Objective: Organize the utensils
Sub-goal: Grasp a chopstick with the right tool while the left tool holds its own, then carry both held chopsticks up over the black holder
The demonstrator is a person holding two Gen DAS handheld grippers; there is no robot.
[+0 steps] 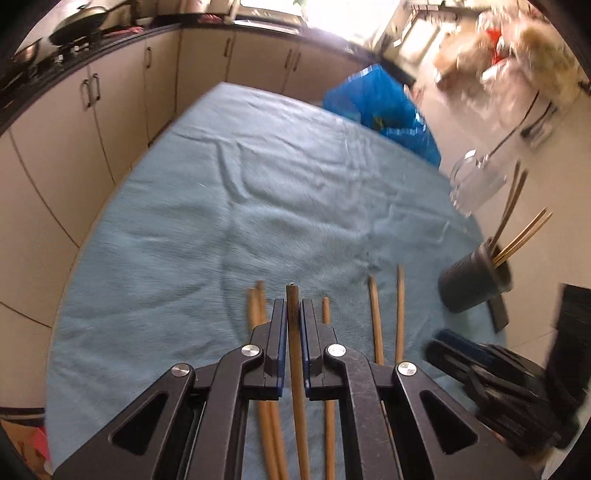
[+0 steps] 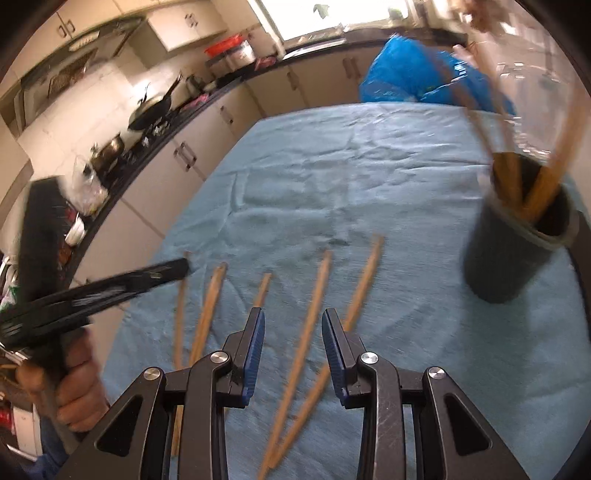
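Observation:
Several wooden chopsticks [image 2: 314,314] lie on the blue cloth [image 1: 240,206] at the table's near edge. My left gripper [image 1: 293,306] is shut on one dark wooden chopstick [image 1: 295,354], which runs between its fingers. In the right wrist view the left gripper [image 2: 181,267] comes in from the left over the chopsticks. My right gripper [image 2: 291,321] is open and empty above two chopsticks. A dark round holder [image 2: 517,236] with several chopsticks in it stands at the right; it also shows in the left wrist view [image 1: 476,280].
A clear glass jar [image 1: 476,184] stands behind the holder near the table's right edge. A blue plastic bag [image 1: 384,107] sits beyond the far edge. Kitchen cabinets and a counter with pans [image 1: 77,22] run along the left.

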